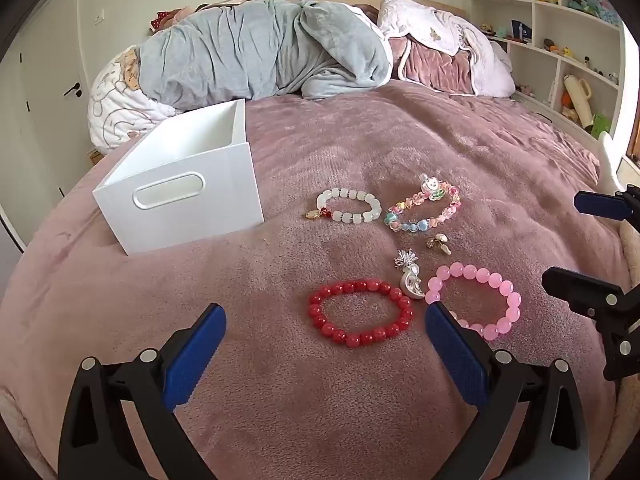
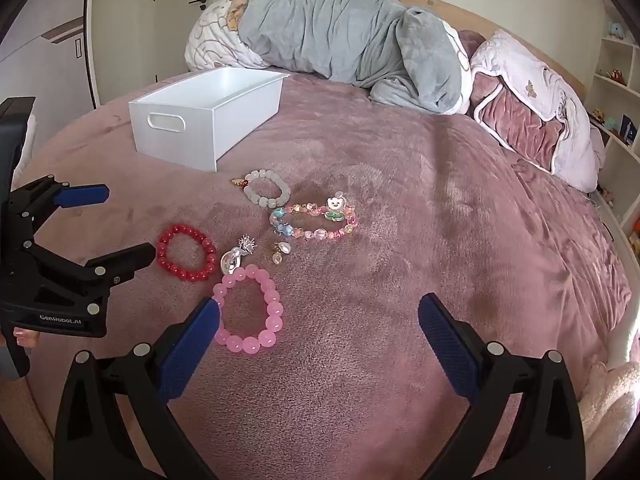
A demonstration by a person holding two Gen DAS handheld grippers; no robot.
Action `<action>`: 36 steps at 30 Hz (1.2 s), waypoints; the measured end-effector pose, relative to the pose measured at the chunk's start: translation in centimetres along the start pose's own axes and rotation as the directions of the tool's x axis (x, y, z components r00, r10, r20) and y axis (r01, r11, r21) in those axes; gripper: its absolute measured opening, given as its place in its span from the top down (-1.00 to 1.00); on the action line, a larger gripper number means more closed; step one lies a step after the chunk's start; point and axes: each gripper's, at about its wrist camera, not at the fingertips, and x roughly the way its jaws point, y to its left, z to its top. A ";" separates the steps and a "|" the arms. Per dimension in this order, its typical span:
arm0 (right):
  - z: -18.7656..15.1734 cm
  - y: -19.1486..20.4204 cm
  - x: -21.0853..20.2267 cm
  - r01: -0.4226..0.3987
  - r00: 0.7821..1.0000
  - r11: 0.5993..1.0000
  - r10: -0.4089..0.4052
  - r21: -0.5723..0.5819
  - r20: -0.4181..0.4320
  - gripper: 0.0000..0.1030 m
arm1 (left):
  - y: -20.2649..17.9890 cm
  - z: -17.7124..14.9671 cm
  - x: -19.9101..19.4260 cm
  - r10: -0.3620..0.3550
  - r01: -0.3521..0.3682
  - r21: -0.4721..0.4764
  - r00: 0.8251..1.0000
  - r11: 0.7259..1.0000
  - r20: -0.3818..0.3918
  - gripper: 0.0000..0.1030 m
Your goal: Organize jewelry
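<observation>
Jewelry lies on a mauve bedspread [image 1: 360, 400]. A red bead bracelet [image 1: 407, 306] [image 2: 161, 258] is just ahead of my open left gripper [image 1: 325, 322]. A pink bead bracelet [image 1: 508, 304] [image 2: 276, 312] lies right of it, beside the left pad of my open right gripper [image 2: 319, 314]. A silver brooch [image 1: 410, 282] [image 2: 234, 260], a small gold earring [image 1: 438, 243] [image 2: 280, 252], a white bead bracelet [image 1: 374, 205] [image 2: 282, 190] and a multicoloured bead bracelet [image 1: 448, 210] [image 2: 340, 232] lie further out. An empty white box [image 1: 208, 216] [image 2: 240, 120] stands at the left.
A grey blanket [image 1: 260, 52] and pillows [image 1: 440, 52] are piled at the head of the bed. White shelves with toys [image 1: 560, 40] stand at the right. The right gripper shows at the right edge of the left wrist view [image 1: 576, 246].
</observation>
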 end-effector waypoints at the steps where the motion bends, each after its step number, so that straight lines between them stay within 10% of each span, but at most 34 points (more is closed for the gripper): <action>1: 0.0 0.0 0.0 0.000 1.000 1.000 0.000 0.000 0.001 -0.91 | -0.1 0.0 0.0 0.009 -0.009 0.007 1.000 1.000 -0.004 -0.95; 36: -0.1 0.0 0.1 0.007 1.000 1.000 -0.007 -0.003 0.009 -0.91 | 0.8 0.0 0.1 0.019 -0.019 -0.045 1.000 0.999 -0.007 -0.95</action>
